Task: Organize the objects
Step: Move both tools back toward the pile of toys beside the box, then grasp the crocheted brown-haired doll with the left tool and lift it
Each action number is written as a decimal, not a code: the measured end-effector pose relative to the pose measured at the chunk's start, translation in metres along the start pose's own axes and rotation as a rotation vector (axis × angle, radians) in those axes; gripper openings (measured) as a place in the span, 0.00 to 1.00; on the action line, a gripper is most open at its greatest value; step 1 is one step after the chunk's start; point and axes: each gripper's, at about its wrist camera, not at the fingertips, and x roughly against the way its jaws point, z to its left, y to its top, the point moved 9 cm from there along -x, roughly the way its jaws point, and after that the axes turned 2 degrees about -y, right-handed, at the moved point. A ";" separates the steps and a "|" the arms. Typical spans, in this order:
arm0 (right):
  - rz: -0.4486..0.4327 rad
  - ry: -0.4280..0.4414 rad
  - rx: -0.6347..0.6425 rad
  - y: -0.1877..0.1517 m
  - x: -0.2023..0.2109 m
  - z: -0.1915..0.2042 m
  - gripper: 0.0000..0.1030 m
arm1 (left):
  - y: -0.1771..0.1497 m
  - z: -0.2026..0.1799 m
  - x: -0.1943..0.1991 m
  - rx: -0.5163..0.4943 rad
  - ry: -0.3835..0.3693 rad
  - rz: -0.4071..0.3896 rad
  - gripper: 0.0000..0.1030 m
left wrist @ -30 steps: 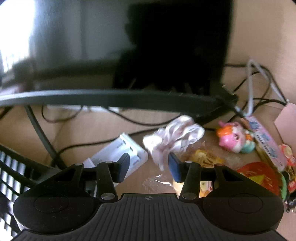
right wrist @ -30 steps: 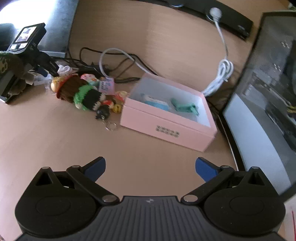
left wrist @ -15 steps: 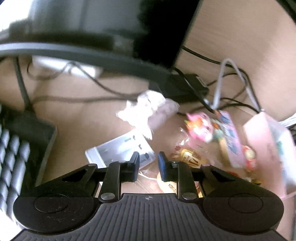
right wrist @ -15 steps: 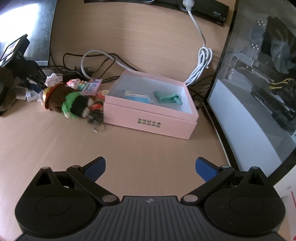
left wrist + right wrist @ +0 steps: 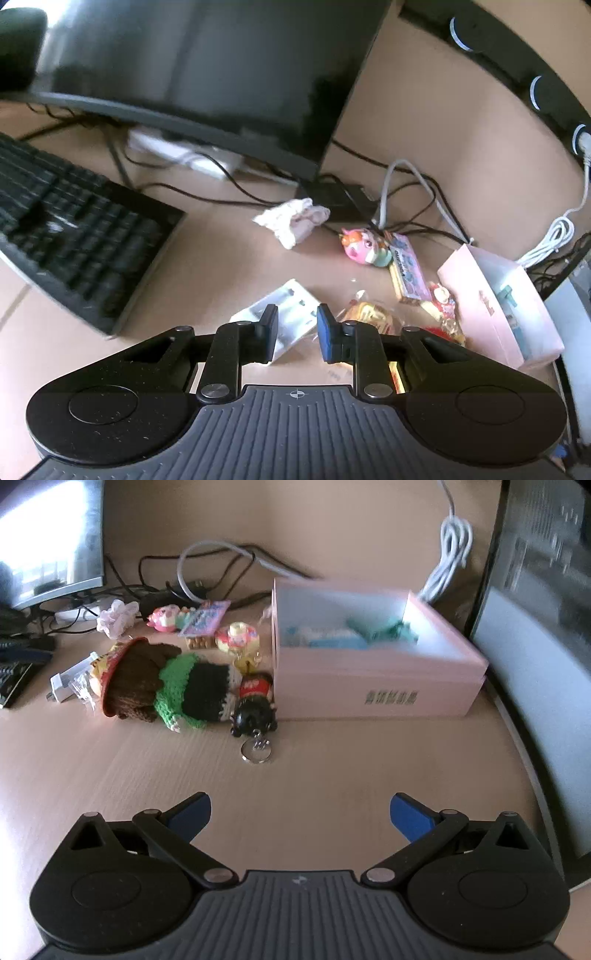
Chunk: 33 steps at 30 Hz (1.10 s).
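Light wood-grain desk [image 5: 110, 775], cluttered toward the rear. Item: open pink cardboard box [image 5: 369, 686], long axis running left-right in the right wrist view, printed long side facing the camera, holding a blue object [image 5: 332, 640] and a teal clip [image 5: 395, 631]. Item: crocheted doll with brown hair and green-black body [image 5: 173, 686], lying flat, long axis parallel to the box front, head pointing away from the box. Item: small black-haired figurine keychain [image 5: 255, 709], touching the box's left front corner, ring toward the camera. Behind: pink toy figure [image 5: 356, 247], crumpled pale scrunchie [image 5: 291, 219], white rectangular adapter [image 5: 288, 321], black keyboard [image 5: 74, 229], dark monitor [image 5: 184, 74]. Left gripper [image 5: 294, 332] stands narrowly parted, holding nothing, above the adapter. Right gripper [image 5: 299, 816] is spread wide over bare desk in front of the box.
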 end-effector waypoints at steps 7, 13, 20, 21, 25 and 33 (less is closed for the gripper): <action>0.020 0.066 -0.035 0.001 -0.016 0.011 1.00 | -0.026 -0.004 0.033 -0.059 -0.010 0.019 0.24; -0.098 0.069 0.086 0.040 -0.026 0.024 1.00 | -0.044 0.003 0.051 -0.059 -0.008 0.051 0.24; -0.097 0.182 -0.011 0.087 -0.052 0.048 1.00 | -0.060 0.009 0.059 -0.003 -0.012 0.093 0.24; -0.106 0.177 -0.002 0.092 -0.055 0.052 1.00 | -0.062 0.007 0.058 -0.003 -0.014 0.102 0.24; -0.164 0.098 0.019 0.107 -0.058 0.064 1.00 | -0.070 -0.005 0.055 -0.007 -0.035 0.124 0.24; -0.091 0.116 0.088 0.072 -0.042 0.071 0.85 | -0.069 -0.030 0.048 -0.043 -0.046 0.147 0.24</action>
